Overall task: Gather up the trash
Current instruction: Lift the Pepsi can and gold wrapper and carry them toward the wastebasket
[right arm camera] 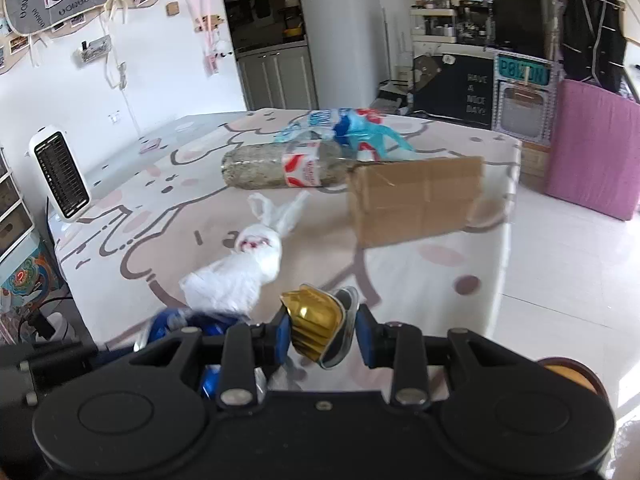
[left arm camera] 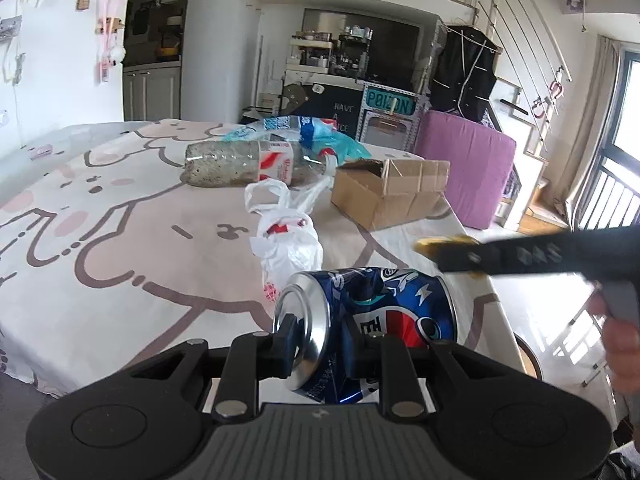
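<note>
Two pieces of trash are already in hand, and plenty more sits on the counter (left arm camera: pixel 100 208) with its cartoon-print cloth.

Biggest thing out there is the open cardboard box (left arm camera: pixel 390 192) near the right edge, flaps up. My guess is that's where the trash goes, though nothing proves it. Behind it lies a clear plastic bottle (left arm camera: pixel 240 162) on its side, filled with something grainy, with a blue-and-white plastic bag (left arm camera: pixel 320 132) just past it. Closer in there's a knotted white plastic bag (left arm camera: pixel 286 246), sitting between the bottle and the grippers.

Now the held stuff. The left gripper (left arm camera: pixel 326 354) has its fingers clamped on a crushed blue Pepsi can (left arm camera: pixel 368 316), lying sideways with the silver end facing left, over the near edge of the counter. The right gripper (right arm camera: pixel 322 334) has its fingers pinched narrow around a small gold coffee capsule (right arm camera: pixel 314 314), foil rim to the right, also low at the near edge, just right of the can.

So I'd call this the carry step: both picks done, drop-off not yet. Next move probably needs both loads taken forward and right to the box opening and released above it, can first since it's bulkier. The capsule view is a bit blurred, so grip depth is hard to judge.
</note>
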`<state>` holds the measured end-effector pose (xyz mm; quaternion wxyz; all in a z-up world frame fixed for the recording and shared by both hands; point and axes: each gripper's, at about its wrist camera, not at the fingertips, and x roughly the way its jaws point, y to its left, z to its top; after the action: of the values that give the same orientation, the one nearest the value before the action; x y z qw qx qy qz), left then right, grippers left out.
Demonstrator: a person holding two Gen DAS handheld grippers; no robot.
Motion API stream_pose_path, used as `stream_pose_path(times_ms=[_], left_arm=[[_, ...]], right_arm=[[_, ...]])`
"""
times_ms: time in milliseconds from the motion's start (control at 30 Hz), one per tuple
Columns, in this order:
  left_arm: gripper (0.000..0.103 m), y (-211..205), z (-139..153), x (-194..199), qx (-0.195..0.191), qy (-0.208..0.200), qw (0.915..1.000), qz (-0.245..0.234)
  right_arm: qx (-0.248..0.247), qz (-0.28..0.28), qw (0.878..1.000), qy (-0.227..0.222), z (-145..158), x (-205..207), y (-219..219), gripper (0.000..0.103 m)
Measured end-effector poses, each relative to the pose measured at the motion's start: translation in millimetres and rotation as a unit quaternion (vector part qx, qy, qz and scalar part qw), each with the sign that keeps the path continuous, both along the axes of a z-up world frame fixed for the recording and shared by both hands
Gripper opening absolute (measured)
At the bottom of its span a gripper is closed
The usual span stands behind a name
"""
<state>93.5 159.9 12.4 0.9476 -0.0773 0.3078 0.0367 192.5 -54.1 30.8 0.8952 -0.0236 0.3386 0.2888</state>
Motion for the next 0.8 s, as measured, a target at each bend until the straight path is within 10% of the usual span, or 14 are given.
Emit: stream_pose_path(times_ms=[800], left_arm=[[0.024,-80.5,25.5,32.1,0.03,-0.024,0.9982,-0.046]], right_arm=[[0.002,-0.097,0.995,-0.028,3.6,-24.2,-127.5,0.034]])
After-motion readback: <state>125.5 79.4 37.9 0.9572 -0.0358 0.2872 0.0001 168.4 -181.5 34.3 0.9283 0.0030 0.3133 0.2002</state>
